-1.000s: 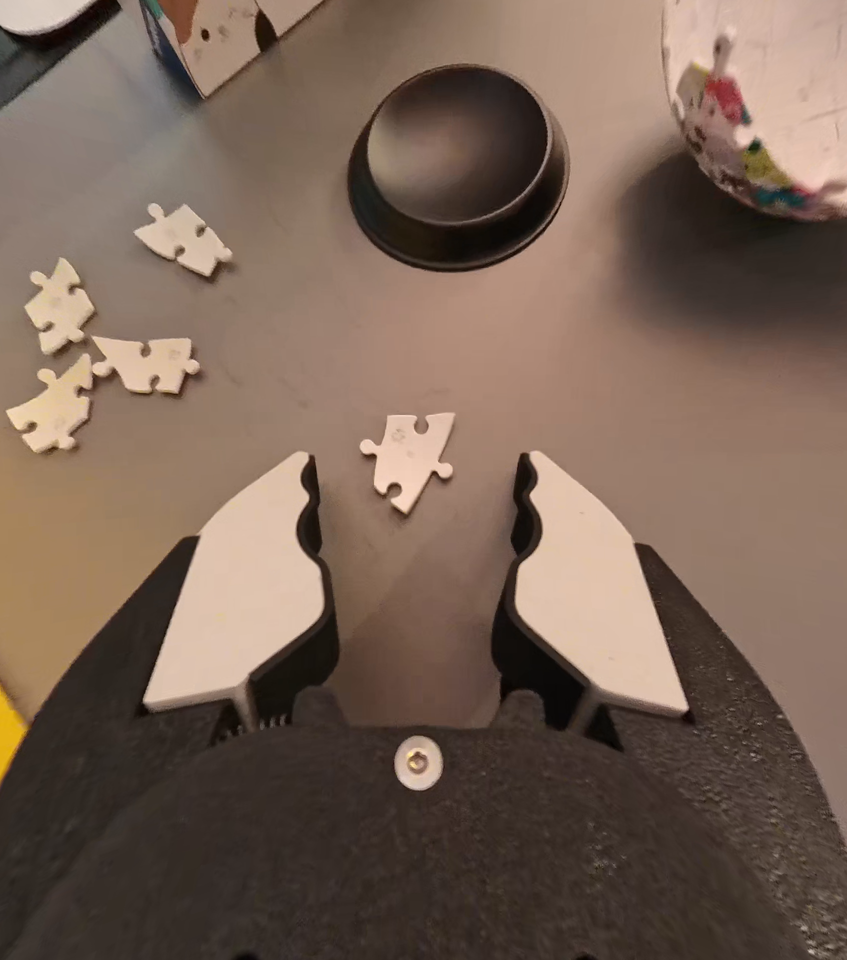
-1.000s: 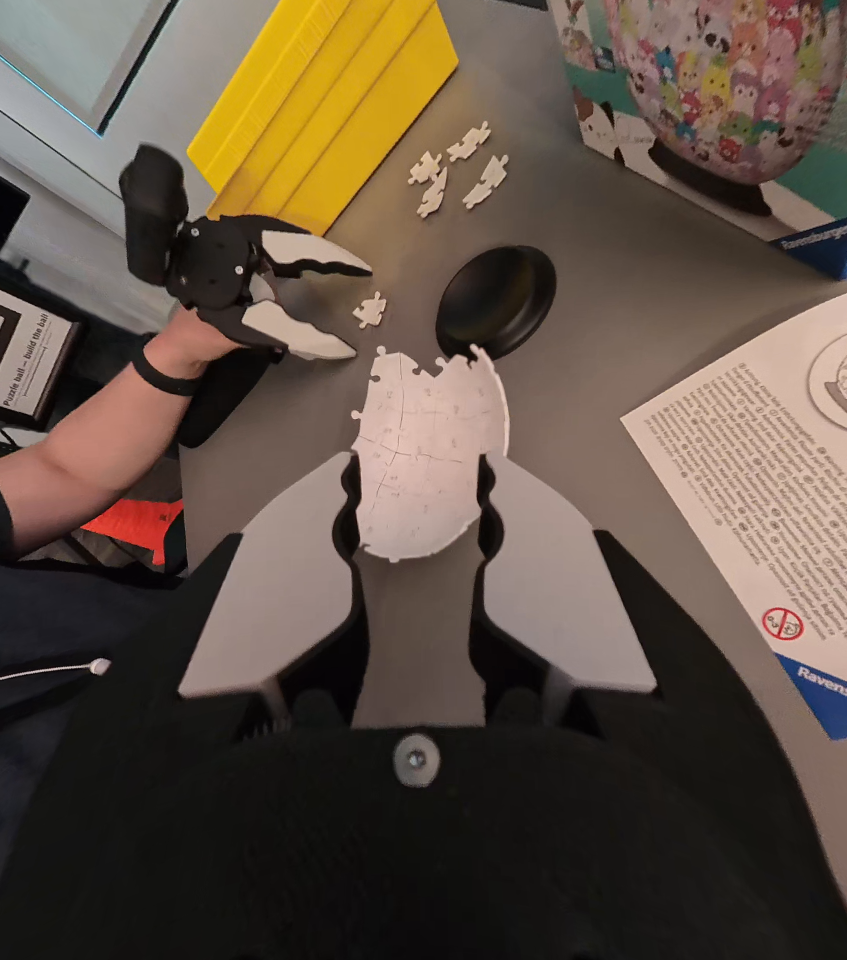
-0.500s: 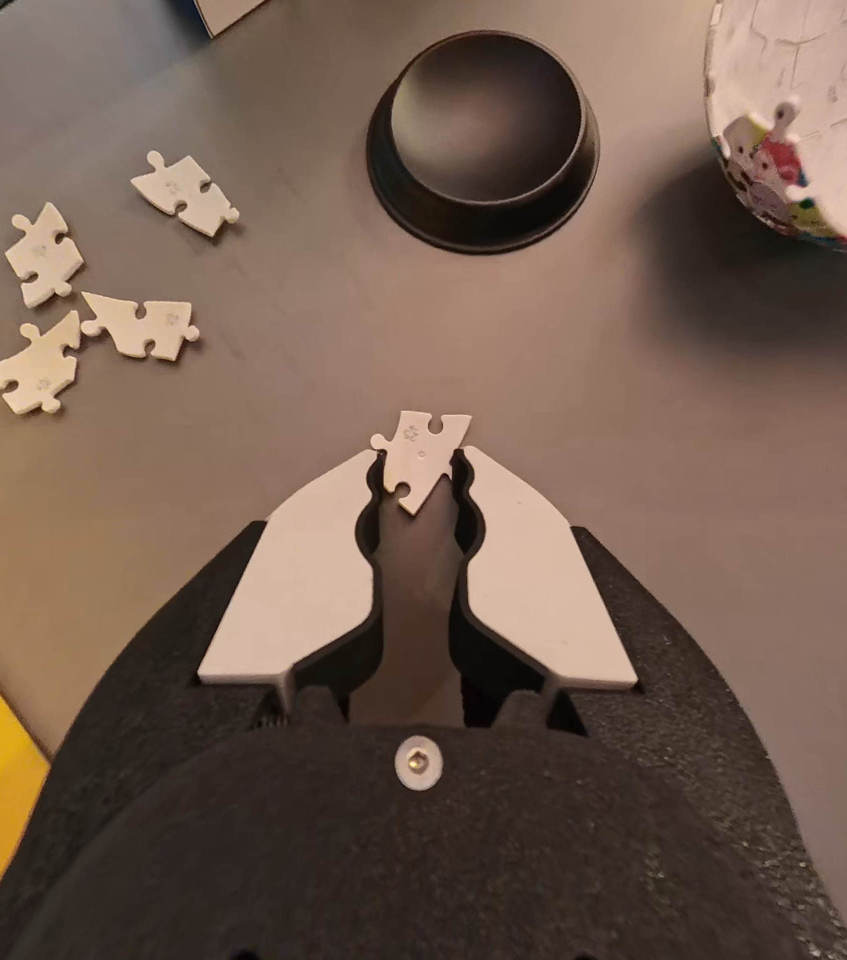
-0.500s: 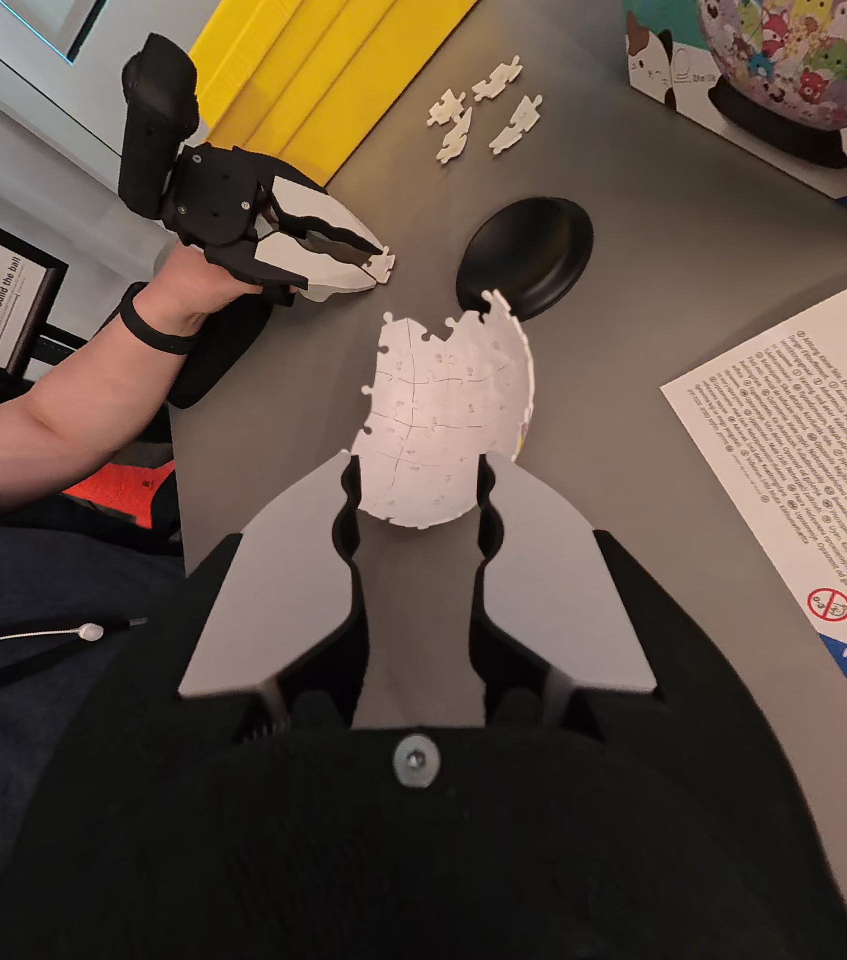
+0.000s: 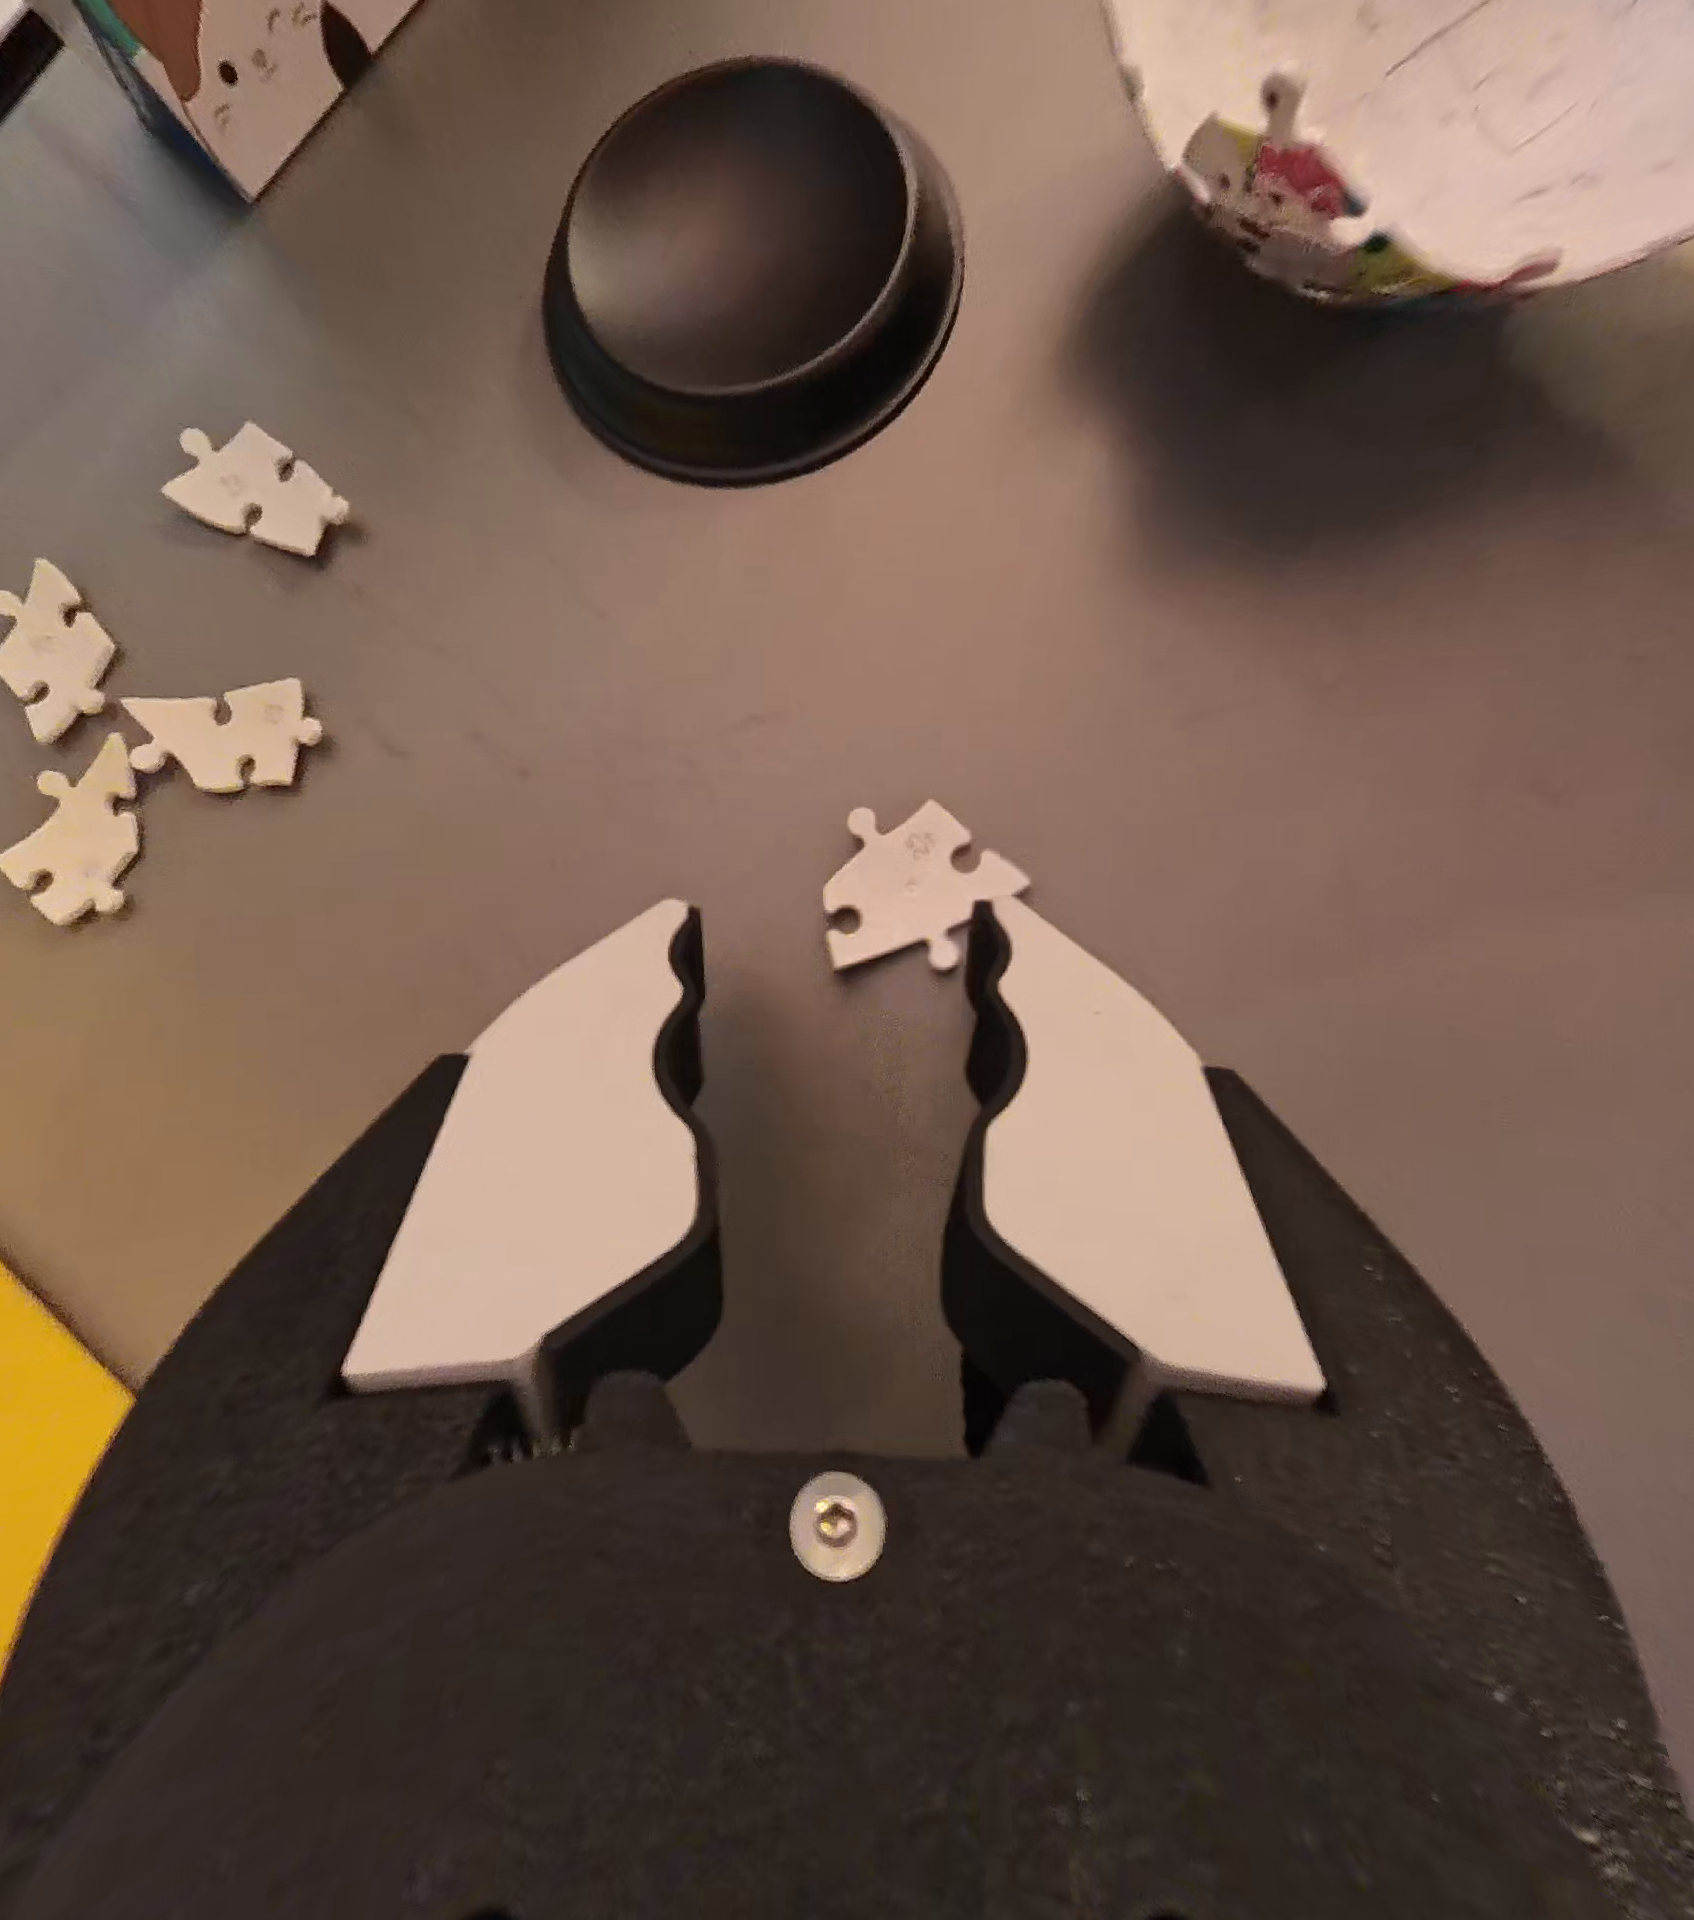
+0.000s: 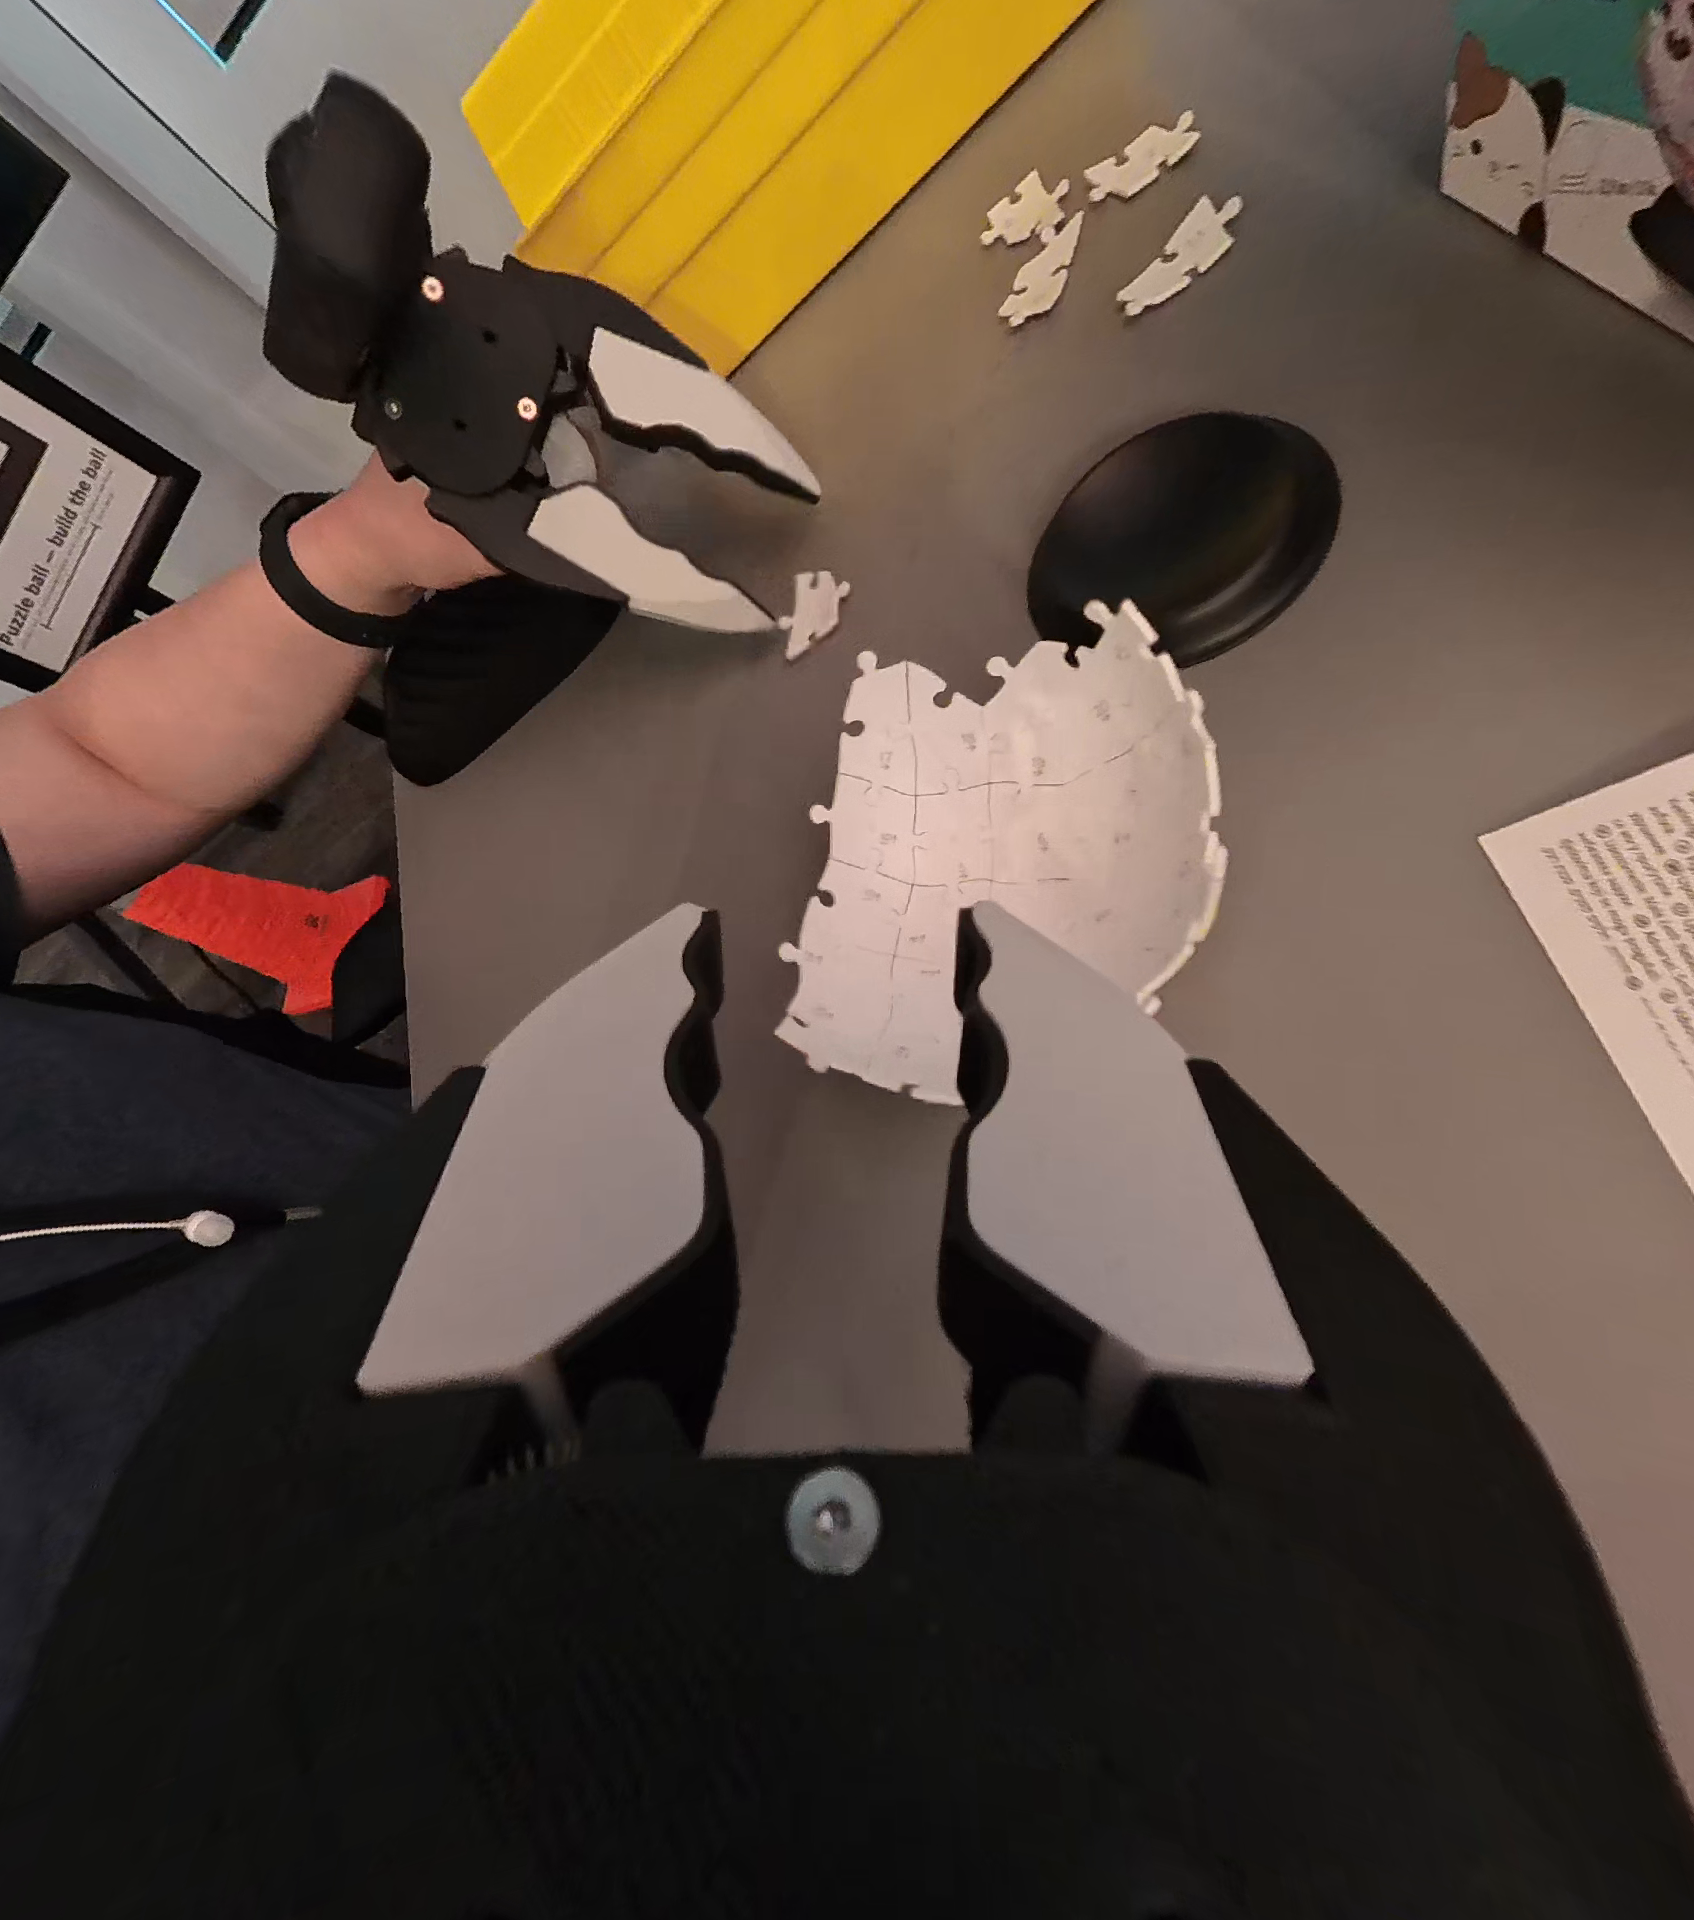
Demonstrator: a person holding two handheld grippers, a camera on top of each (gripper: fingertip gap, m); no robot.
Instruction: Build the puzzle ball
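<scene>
My left gripper [image 5: 832, 914] is open over the grey table [image 5: 1238, 831]. A single white puzzle piece [image 5: 916, 883] lies flat with its edge against my right fingertip, not between the jaws. From the right wrist view this gripper [image 6: 791, 561] and the piece [image 6: 815, 613] show at upper left. My right gripper [image 6: 838, 920] is open. The curved white puzzle shell [image 6: 1019, 821] sits off to its right; the right finger overlaps its lower edge and the left finger is apart from it. The shell [image 5: 1445, 135] looks blurred in the left wrist view.
A black round stand [image 5: 749, 270] [image 6: 1186, 530] sits beyond the piece. Several loose pieces [image 5: 147, 675] [image 6: 1103, 239] lie far left. A puzzle box [image 6: 1601, 156], a yellow box [image 6: 770, 156] and an instruction sheet [image 6: 1674, 935] edge the table. A person's arm [image 6: 147, 748] is at left. Across from one pair of fingers to the other is roughly 25 cm.
My left gripper shut on the single piece, then opened; the piece now lies by its right fingertip. The shell has shifted right, out from between my right fingers.
</scene>
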